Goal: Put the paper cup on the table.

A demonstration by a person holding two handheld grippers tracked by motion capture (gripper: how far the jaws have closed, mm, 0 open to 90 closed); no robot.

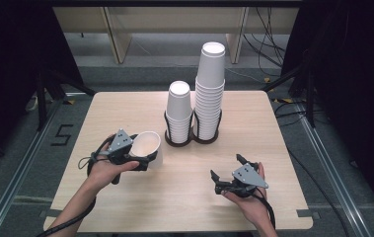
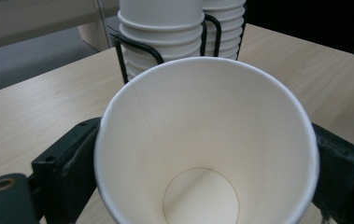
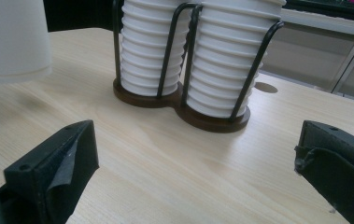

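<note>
left gripper [image 1: 142, 160]: jaws clamped on white paper cup [image 1: 146, 144], held off table left of black wire cup rack [image 1: 192, 129]
right gripper [image 1: 228, 173]: jaws wide, empty
risk: over-squeeze crumples cup wall

Your left gripper [image 1: 142, 159] sits at the left of the table, its jaws clamped from both sides and pointing right, your left hand [image 1: 106, 168] wrapped around its body with the forearm running in from the lower left. Your right gripper [image 1: 226, 170] rests lower right, jaws spread wide and holding nothing, your right hand [image 1: 251, 195] gripping it from behind.
</note>
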